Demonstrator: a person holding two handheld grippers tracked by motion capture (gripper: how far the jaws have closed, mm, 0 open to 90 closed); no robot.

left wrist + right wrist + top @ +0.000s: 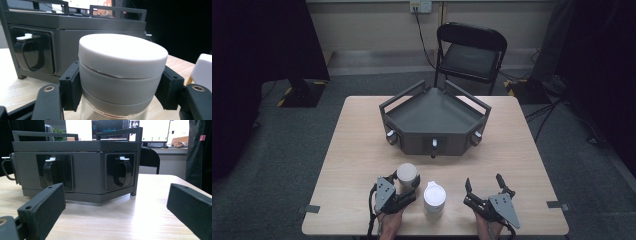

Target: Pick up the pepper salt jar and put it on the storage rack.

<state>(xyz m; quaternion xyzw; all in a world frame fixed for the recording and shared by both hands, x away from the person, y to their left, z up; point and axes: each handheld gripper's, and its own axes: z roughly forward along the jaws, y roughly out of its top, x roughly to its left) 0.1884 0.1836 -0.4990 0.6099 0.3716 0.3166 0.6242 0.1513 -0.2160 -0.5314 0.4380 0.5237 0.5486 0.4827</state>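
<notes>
A jar (407,174) with a pale lid over a grey band and a clear body stands on the table near its front edge. My left gripper (406,181) is shut on it. In the left gripper view the jar (122,65) sits between both black pads (72,85), which press on the grey band just below the lid. A white lidded container (434,197) stands just right of the jar, and its edge (202,70) shows at the right. My right gripper (484,181) rests further right, open with nothing between its fingers (42,207).
A dark grey angled tray (432,135) with rails and latches on its front faces stands mid-table, beyond both grippers (85,170). A black folding chair (472,50) stands behind the wooden table (362,150). Bare tabletop lies left and right of the tray.
</notes>
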